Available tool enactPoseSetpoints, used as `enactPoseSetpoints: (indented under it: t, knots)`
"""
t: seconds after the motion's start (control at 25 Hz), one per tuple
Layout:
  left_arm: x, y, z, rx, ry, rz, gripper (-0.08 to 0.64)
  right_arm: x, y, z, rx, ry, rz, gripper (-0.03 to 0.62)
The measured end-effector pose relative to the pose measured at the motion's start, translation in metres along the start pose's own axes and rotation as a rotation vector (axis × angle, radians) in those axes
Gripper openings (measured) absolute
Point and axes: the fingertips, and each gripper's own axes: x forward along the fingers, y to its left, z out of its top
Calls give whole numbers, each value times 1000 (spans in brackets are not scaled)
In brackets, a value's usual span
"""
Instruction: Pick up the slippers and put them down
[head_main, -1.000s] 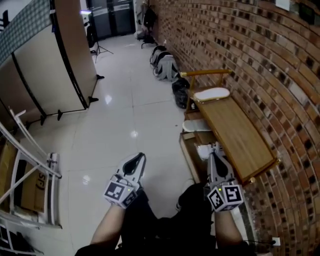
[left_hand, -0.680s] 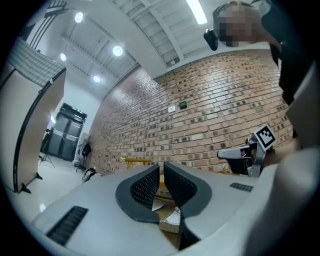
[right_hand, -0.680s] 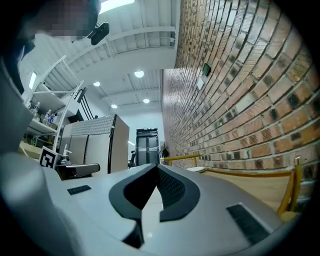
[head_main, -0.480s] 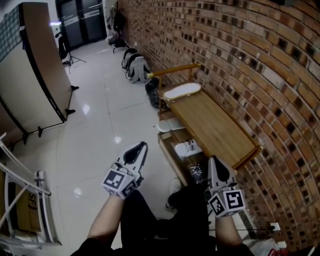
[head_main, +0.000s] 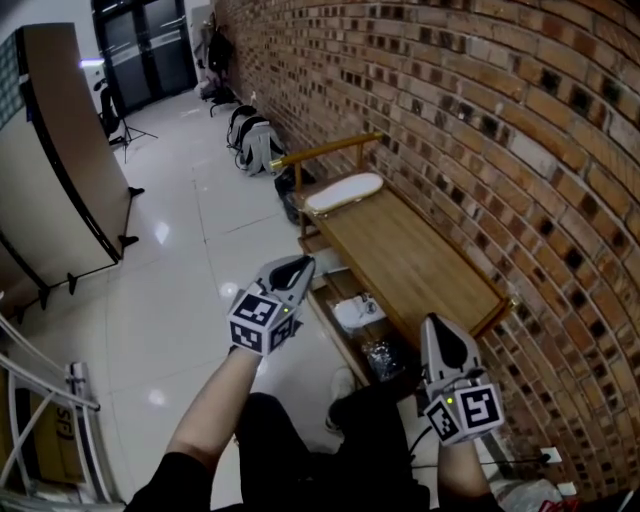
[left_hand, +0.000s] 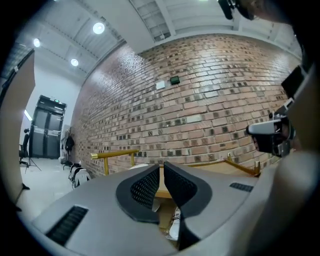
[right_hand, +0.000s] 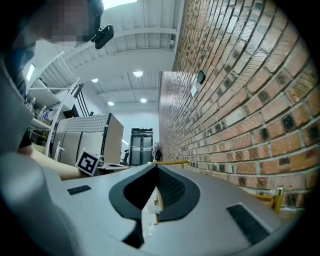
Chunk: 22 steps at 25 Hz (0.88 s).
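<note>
Hovering the left gripper (head_main: 297, 266) and right gripper (head_main: 441, 329), each closed and empty, near the worktop (head_main: 420, 262) carrying a white slipper (head_main: 344, 191) at its far end.

occluded | slipper (head_main: 356, 312) on lower shelf (head_main: 338, 290) | partly under bench top (head_main: 420, 260)

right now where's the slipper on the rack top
Head view, centre: the white slipper lies at the far end of the wooden rack, beside the brick wall.
</note>
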Motion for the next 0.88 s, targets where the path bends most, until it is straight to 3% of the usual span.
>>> enactPoseSetpoints:
  t: [0.2, 0.36, 0.52, 0.88]
  knots:
    - [54, 23, -13, 103, 116, 5, 29, 19, -14, 11, -32, 20, 11, 11]
    - [102, 38, -28, 171, 212, -21, 29, 38, -18, 7, -26, 34, 21, 11]
    - [140, 61, -41, 252, 282, 1, 30, 63, -20, -4, -20, 69, 39, 10]
    - [193, 77, -76, 622, 484, -50, 30, 139, -18, -39, 8, 175, 65, 10]
